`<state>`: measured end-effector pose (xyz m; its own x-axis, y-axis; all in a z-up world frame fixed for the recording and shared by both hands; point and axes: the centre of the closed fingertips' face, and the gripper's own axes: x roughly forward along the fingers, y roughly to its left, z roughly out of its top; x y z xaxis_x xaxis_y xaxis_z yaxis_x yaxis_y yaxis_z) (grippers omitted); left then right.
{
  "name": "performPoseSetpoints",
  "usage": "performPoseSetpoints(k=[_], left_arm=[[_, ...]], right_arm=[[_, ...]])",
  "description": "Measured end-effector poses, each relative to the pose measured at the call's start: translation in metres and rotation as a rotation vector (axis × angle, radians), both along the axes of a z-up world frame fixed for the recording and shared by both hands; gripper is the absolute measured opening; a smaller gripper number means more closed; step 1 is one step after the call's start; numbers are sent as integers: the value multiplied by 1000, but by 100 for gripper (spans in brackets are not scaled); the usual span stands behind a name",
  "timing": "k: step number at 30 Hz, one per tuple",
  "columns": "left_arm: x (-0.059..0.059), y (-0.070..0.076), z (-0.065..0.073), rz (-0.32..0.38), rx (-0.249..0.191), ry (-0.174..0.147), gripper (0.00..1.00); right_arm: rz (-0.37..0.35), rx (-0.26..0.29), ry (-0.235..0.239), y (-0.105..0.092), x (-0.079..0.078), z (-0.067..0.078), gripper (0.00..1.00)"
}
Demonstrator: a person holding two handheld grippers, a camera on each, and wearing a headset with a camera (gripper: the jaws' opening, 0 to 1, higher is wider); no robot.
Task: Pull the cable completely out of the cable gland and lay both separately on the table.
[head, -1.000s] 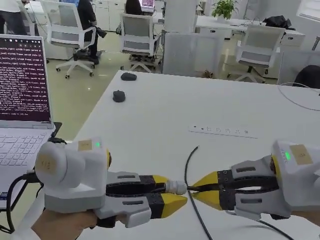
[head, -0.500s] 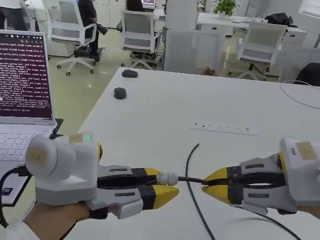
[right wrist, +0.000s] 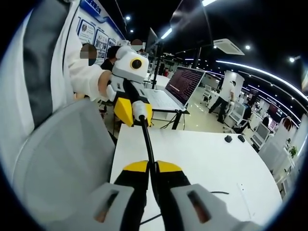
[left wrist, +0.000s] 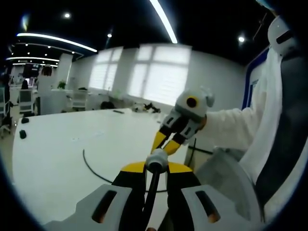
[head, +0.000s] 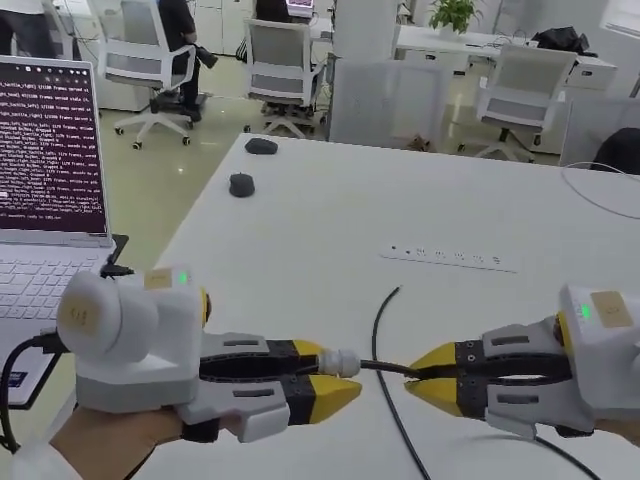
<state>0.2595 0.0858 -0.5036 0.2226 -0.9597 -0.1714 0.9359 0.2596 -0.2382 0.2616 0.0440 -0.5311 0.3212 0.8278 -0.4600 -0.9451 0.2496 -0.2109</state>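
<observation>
Off to the left of the left gripper, a laptop [head: 45, 180] stands open at the edge of the table [head: 480, 200]. The left gripper [head: 335, 376] is clamped on the white cable gland [head: 341, 361]. The gland's front end pokes out past the yellow tips, and its rear is hidden between the jaws.

A second ago we saw the gland sitting right against the tips of the right gripper. Now a short stretch of the black cable [head: 374, 335] lies bare between gland and tips, and the two grippers stand further apart. The cable is still threaded in the gland, and we cannot make out how much of it remains inside.

The right gripper [head: 412, 375] is closed on the cable just past that bare stretch. In its own view the cable runs straight from its jaws to the gland. The rest of the cable curves over the table ahead of and below the gap between the two grippers. One run passes under the right gripper and is cut off at the bottom of the head view.
</observation>
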Motion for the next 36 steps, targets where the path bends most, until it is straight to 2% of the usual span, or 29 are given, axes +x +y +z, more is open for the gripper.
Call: performPoseSetpoints(k=[1, 5, 8, 11, 15, 16, 19, 25, 27, 31, 36], left_arm=[[-1, 0, 0, -4, 0, 0, 16], [-6, -4, -1, -28, 9, -6, 16], [-8, -7, -3, -36, 19, -10, 16], [-10, -9, -2, -48, 11, -12, 16], [-12, -12, -3, -61, 11, -11, 16], [-12, -12, -3, -65, 15, -13, 16], [-10, -11, -3, -59, 10, -9, 16], [-7, -10, -2, -51, 3, -5, 16], [-5, -7, -1, -43, 0, -5, 16], [-1, 2, 0, -24, -7, 0, 16], [2, 7, 0, -9, -11, 5, 16]], right_arm=[[1, 0, 11, 0, -1, -1, 4], [-3, -15, 3, 0, -2, 0, 6], [29, 6, -11, 9, -8, 9, 13], [62, -4, -23, 16, -13, 12, 18], [85, -38, -32, 21, -14, 6, 11], [82, -43, -36, 20, -13, 5, 5], [85, -25, -20, 20, -13, 5, 4], [88, -15, -26, 21, -10, 7, 3], [77, -41, -29, 16, -8, 3, 3], [50, -35, -17, 7, -5, 1, 3], [15, -64, -12, -6, 2, -6, 3]])
